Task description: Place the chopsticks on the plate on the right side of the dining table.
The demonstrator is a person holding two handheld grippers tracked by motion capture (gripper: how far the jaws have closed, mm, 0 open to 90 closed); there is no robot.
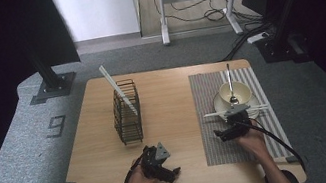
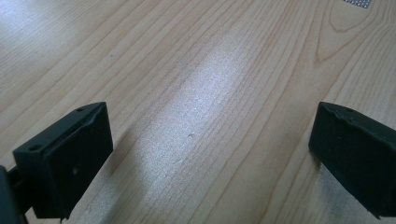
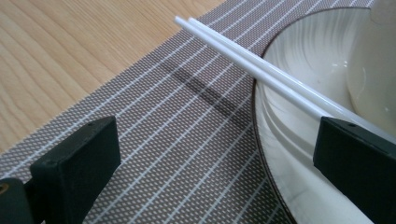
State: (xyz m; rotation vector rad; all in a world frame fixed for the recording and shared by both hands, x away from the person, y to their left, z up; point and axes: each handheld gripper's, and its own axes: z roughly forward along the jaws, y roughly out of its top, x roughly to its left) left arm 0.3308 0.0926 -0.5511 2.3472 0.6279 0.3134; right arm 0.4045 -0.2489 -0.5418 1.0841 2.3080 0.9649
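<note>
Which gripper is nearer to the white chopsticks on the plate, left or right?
Right. The right gripper is at the plate's near edge, jaws open beside the chopsticks. The left gripper rests on bare table, jaws open, far left.

A high camera looks forward and down over the whole pale wooden table [image 1: 172, 95]. 2 gripper cameras sit close above it; the right one shares the grey striped woven placemat [image 3: 187, 154] with the high view.
</note>
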